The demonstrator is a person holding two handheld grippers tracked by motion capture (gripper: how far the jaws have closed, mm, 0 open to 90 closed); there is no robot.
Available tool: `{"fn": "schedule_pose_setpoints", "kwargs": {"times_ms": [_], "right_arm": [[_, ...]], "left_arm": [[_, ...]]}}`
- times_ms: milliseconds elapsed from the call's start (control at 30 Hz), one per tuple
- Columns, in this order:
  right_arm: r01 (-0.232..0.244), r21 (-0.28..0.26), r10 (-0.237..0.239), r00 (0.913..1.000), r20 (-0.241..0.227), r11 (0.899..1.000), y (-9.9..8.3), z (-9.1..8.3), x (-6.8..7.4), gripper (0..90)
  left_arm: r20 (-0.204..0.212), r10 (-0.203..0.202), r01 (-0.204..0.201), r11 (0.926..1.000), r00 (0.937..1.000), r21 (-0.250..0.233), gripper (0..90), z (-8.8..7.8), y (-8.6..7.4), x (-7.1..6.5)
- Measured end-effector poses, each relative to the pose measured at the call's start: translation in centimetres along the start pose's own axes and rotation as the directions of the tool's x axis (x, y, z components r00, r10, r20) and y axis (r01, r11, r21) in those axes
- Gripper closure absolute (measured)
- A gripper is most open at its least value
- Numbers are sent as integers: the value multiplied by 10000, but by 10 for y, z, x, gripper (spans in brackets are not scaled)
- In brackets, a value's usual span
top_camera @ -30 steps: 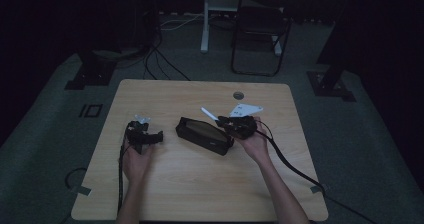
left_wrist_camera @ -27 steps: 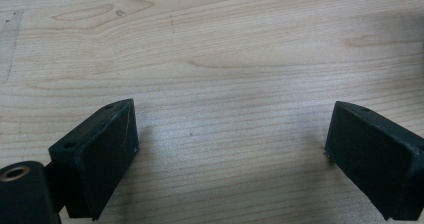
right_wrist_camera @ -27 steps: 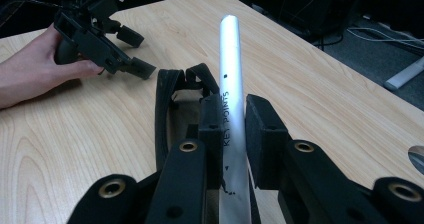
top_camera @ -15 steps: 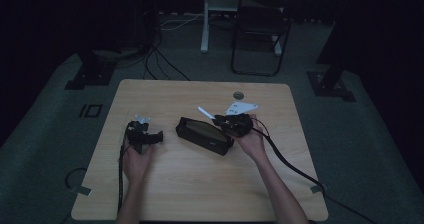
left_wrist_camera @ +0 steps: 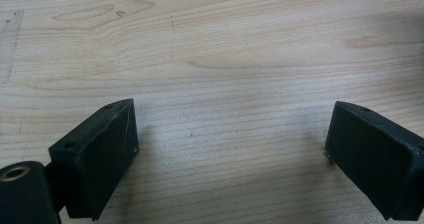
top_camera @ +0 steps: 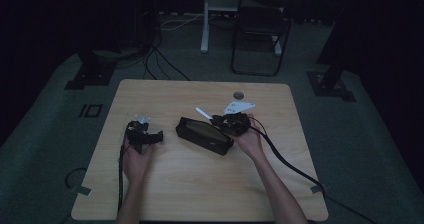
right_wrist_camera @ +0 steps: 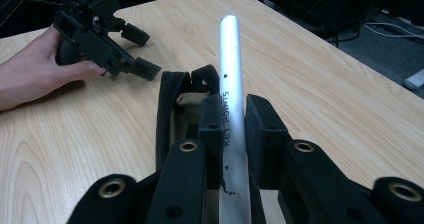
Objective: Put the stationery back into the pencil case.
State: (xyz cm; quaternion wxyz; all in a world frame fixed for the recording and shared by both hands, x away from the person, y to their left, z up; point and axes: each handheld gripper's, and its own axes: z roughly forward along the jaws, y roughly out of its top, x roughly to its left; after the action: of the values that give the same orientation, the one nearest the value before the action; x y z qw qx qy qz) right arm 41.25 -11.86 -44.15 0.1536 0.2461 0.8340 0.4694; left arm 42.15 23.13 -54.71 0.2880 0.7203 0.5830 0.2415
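Note:
My right gripper [top_camera: 220,120] [right_wrist_camera: 232,115] is shut on a silver pen [right_wrist_camera: 229,59] printed with "KEY POINTS". The pen [top_camera: 202,113] points away over the far end of an open black pouch [top_camera: 201,134] [right_wrist_camera: 167,101] that lies slanted at the middle of the wooden table [top_camera: 200,184]. Left of the pouch, my left gripper [top_camera: 156,135] [left_wrist_camera: 232,149] rests low over the bare wood, open wide with nothing between its jaws. The right gripper view has the left gripper [right_wrist_camera: 142,51] farther off, held in a hand [right_wrist_camera: 35,79].
A round grommet hole [top_camera: 238,94] sits near the table's far edge. Cables trail from both grippers toward the near edge. Beyond the table stand a dark chair [top_camera: 260,34] and a white stand leg [top_camera: 204,29] on the grey floor.
My right gripper has shifted slightly left with the pen, bringing it further over the pouch. The left gripper has stayed put.

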Motion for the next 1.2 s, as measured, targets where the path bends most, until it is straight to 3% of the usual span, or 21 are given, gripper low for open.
{"fn": "schedule_pose_setpoints", "kwargs": {"times_ms": [1200], "right_arm": [[-69, 194, 73, 9997, -227, 9998, -7, 17, 2, 786]], "left_arm": [[-7, -7, 7, 10000, 10000, -10, 71, 0, 0, 0]]}}
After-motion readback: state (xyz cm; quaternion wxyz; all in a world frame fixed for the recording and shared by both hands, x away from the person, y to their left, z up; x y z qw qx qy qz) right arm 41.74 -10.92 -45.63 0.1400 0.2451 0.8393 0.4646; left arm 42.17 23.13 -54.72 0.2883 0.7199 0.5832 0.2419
